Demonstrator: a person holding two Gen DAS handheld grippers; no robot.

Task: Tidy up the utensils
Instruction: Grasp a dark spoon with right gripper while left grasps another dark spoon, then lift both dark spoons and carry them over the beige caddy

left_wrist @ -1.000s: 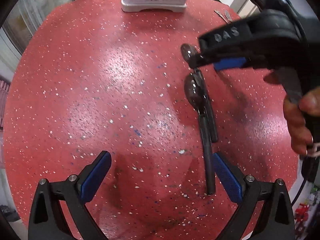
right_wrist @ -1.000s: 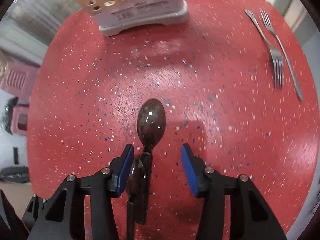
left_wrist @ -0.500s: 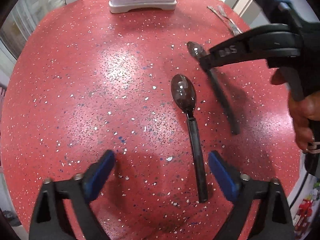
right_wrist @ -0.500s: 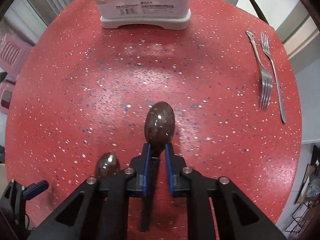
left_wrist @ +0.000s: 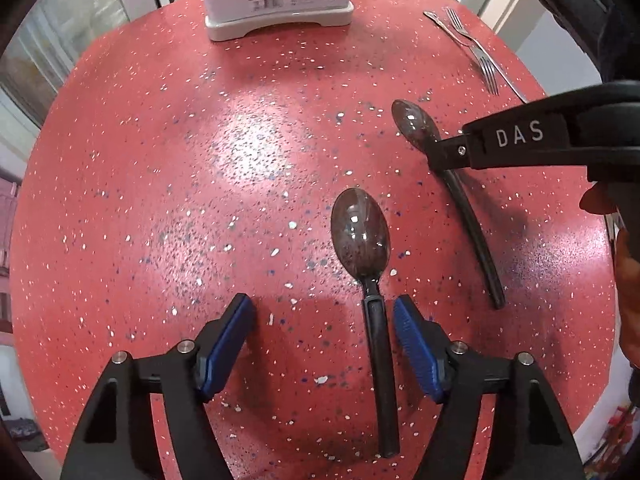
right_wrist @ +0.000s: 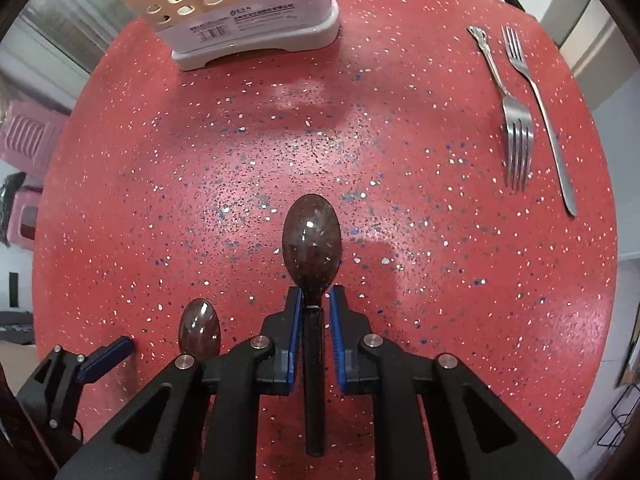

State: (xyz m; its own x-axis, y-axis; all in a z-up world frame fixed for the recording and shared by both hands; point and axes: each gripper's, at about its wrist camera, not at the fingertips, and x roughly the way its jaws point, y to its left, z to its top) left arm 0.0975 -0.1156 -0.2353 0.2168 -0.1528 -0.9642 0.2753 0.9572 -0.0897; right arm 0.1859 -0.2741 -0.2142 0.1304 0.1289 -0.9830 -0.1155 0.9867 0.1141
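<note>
In the left wrist view, a round red speckled bench (left_wrist: pixel 168 168) is seen. A utensil holder (left_wrist: pixel 280 4) stands at its far edge. The left gripper (left_wrist: pixel 324 340) is closing around a dark spoon (left_wrist: pixel 366 264) lying flat, pads not pressing.

In the right wrist view, a second spoon (right_wrist: pixel 312 248) is clamped by the right gripper (right_wrist: pixel 314 334). Two forks (right_wrist: pixel 520 128) lie near the right edge, with pink stools (right_wrist: pixel 28 144) beyond the left edge.

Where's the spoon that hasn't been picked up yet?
In the left wrist view, the loose spoon lies on the red table, its handle between the closing left gripper fingers, untouched.
</note>
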